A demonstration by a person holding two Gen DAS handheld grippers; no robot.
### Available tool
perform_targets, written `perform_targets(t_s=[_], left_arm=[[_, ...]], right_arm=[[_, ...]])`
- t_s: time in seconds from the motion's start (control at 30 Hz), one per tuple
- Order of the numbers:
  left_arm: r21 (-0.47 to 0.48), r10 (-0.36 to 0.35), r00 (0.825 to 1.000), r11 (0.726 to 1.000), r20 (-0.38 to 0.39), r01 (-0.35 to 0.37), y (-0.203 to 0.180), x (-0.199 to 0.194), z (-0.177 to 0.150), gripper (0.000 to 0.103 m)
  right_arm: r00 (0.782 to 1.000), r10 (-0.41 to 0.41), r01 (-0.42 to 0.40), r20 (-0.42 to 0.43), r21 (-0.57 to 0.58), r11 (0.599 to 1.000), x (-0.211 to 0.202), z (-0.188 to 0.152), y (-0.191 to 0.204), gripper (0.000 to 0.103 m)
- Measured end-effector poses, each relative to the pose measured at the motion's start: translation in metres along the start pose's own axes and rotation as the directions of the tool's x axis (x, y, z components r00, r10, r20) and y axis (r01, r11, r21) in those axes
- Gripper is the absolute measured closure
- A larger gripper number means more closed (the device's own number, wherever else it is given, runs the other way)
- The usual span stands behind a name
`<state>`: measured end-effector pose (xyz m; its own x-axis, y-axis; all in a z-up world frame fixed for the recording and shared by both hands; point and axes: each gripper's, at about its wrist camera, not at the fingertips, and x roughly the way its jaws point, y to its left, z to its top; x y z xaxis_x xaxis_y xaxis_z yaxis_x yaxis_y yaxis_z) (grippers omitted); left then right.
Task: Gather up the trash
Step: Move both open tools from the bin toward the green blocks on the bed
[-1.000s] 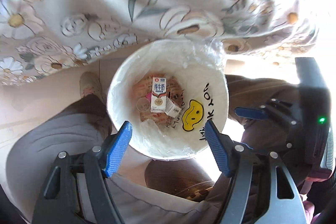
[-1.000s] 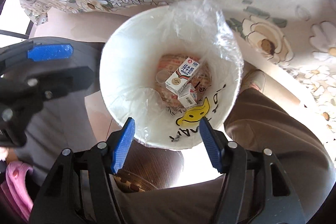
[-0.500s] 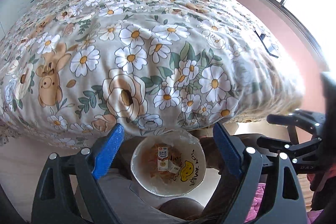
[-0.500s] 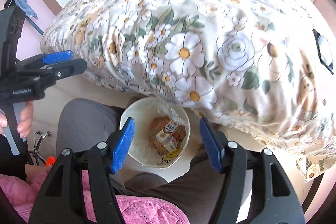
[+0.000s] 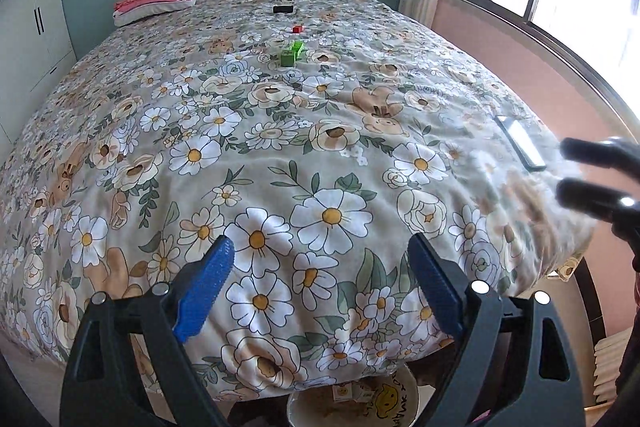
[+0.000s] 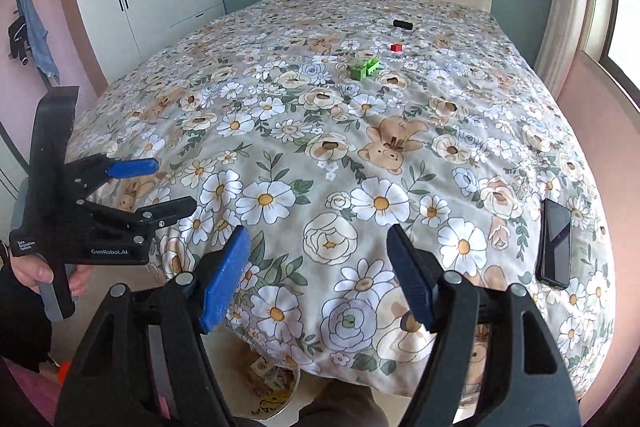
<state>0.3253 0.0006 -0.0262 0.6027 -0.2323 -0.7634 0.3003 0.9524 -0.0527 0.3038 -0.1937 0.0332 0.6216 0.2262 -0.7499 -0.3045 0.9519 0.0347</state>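
Nearest: trash bin on floor at bed foot, cartons inside, just below both tongs. Left gripper jaws wide apart, just been opening, nothing btwn them. Right gripper also apart, just opened further, empty. Bedspread bare in front; phone near right edge, prob not trash. Farther up: green pieces, red bit, black item. Reach green first w/ jaws open, close squarely, avoid pinching fabric.

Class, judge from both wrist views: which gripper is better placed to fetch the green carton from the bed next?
Probably the left gripper: open, empty, the green carton nearly straight ahead. The right gripper, equally open, sees it slightly rightward.
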Motion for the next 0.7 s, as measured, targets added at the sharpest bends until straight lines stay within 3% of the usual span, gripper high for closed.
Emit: perform_targets(t_s=[0.17,0.37,0.63,0.7], left_arm=[[0.013,0.005,0.999,1.000,0.035,-0.006,0.011,0.034,0.049,0.013],[-0.045,-0.025,0.998,0.999,0.049,0.027,0.033,0.094,0.106,0.013],[-0.150,-0.065,0.998,0.986,0.016,0.067,0.057,0.191,0.169,0.013],[-0.170,-0.085,0.996,0.982,0.000,0.084,0.063,0.214,0.183,0.013]], right_arm=[[0.999,-0.024,0.023,0.029,0.023,0.999,0.036,0.053,-0.022,0.032],[0.999,-0.045,0.044,0.020,0.067,0.997,0.100,0.112,-0.056,0.031],[0.999,-0.051,0.052,-0.010,0.181,0.982,0.204,0.189,-0.099,0.030],[0.996,-0.086,0.088,-0.017,0.206,0.975,0.230,0.211,-0.107,0.030]])
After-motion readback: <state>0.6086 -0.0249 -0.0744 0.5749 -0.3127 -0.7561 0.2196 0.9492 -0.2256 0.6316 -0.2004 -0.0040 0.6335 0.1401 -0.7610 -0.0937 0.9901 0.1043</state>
